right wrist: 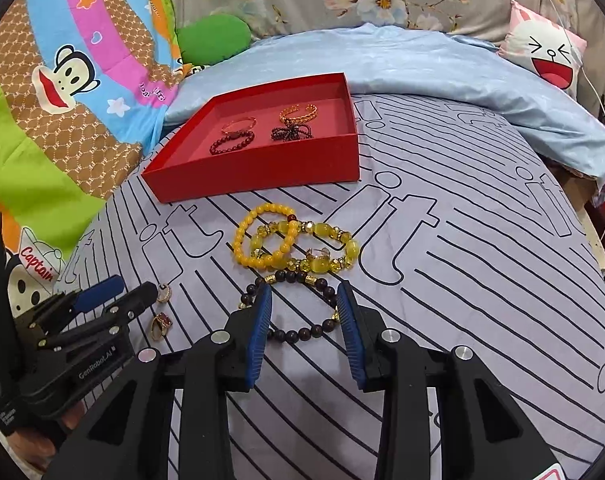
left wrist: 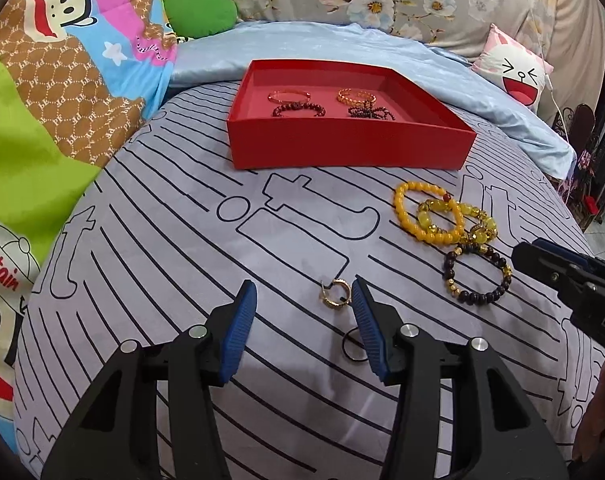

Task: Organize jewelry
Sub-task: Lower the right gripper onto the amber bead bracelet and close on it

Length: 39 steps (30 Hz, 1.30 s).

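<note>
A red box [left wrist: 342, 148] [right wrist: 262, 176] on the grey striped bedspread holds several bracelets [left wrist: 322, 104] [right wrist: 262, 128]. In front of it lie a yellow bead bracelet [left wrist: 426, 216] [right wrist: 262, 240], a yellow crystal bracelet [left wrist: 474, 220] [right wrist: 334, 248] and a dark bead bracelet [left wrist: 478, 276] [right wrist: 302, 316]. My left gripper [left wrist: 304, 300] [right wrist: 118, 296] is open, with a gold hoop earring [left wrist: 336, 290] just inside its right finger. A ring [right wrist: 162, 324] lies beside it. My right gripper [right wrist: 304, 304] [left wrist: 542, 264] is open, straddling the dark bead bracelet.
A cartoon monkey quilt [left wrist: 62, 80] lies at the left, a light blue sheet [left wrist: 342, 44] behind the box, a green pillow [left wrist: 198, 12] and a pink face cushion [left wrist: 518, 68] at the back. The bed's edge drops off at the right.
</note>
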### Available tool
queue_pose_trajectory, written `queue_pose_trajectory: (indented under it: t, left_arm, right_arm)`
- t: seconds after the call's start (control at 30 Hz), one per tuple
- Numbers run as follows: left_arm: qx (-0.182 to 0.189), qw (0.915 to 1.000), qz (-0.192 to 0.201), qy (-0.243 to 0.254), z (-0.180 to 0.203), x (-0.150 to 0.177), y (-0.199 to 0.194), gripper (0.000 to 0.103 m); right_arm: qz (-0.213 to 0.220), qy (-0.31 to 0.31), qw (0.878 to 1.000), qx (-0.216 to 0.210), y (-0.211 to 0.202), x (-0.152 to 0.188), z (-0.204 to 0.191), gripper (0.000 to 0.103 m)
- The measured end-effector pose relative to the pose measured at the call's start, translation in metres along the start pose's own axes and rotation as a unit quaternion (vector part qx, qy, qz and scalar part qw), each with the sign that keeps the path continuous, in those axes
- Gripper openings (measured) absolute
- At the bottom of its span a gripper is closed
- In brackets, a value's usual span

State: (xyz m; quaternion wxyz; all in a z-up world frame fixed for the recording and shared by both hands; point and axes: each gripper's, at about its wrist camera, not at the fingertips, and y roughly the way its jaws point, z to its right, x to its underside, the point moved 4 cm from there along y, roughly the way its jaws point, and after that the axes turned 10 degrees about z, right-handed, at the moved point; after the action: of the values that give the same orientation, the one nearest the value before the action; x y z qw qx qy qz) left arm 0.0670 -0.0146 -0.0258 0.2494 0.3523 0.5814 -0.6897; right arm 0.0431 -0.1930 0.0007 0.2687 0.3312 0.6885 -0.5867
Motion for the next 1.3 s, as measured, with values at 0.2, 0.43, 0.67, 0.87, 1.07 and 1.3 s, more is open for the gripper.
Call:
queue_pose_trajectory:
  t: [0.2,0.43,0.67,0.87,1.07,1.3]
  left_arm:
    - [0.010,0.9999,-0.002,0.002,0.005,0.003,-0.002,0.047]
    - [0.011,0.9999,-0.003,-0.004,0.004,0.005,-0.003,0.047]
    - [0.006,0.9999,-0.009,-0.010,-0.001,0.006,0.001,0.047]
    - [0.001,0.9999,-0.008,-0.013,-0.006,0.002,0.006,0.047]
    - [-0.003,0.9997,-0.007,-0.021,-0.014,-0.002,0.009,0.047]
    - [0.013,0.9998,-0.006,-0.012,-0.007,0.001,-0.001,0.047]
  right_arm:
    - [0.000,0.008,1.000,-0.008,0.013,-0.007,-0.001,0.032]
    - [0.001,0.001,1.000,-0.013,0.034,-0.021,-0.010,0.025]
    - [-0.012,-0.011,1.000,-0.004,0.057,-0.024,-0.014,0.019]
    - [-0.026,-0.018,0.999,0.005,0.069,-0.019,-0.014,0.013]
    - [-0.026,-0.022,0.999,0.004,0.064,-0.014,-0.014,0.007]
    - [0.004,0.003,1.000,-0.026,0.024,-0.015,-0.016,0.007]
